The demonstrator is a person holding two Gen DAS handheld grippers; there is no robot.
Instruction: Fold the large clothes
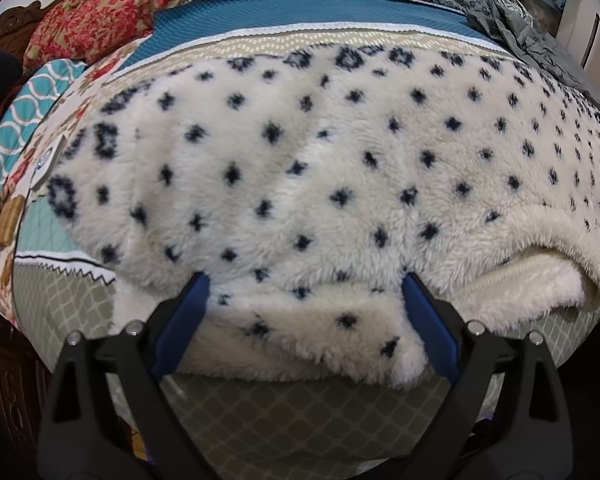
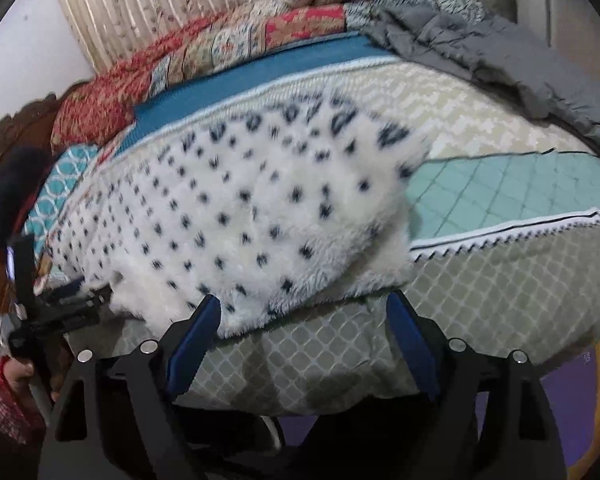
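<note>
The fleece jumper [image 1: 320,168] is lying flat on the bed [image 1: 284,412], its long side running left to right along the near edge, collar opening facing right. It is cream, fluffy, dotted with dark diamonds. The left gripper [image 1: 306,280] and right gripper [image 2: 304,300] are both spread wide, pinching nothing.

The fleece garment [image 1: 320,184] runs past the left-wrist view's right edge, and in the right-wrist view its far patterned border smears with blur.
</note>
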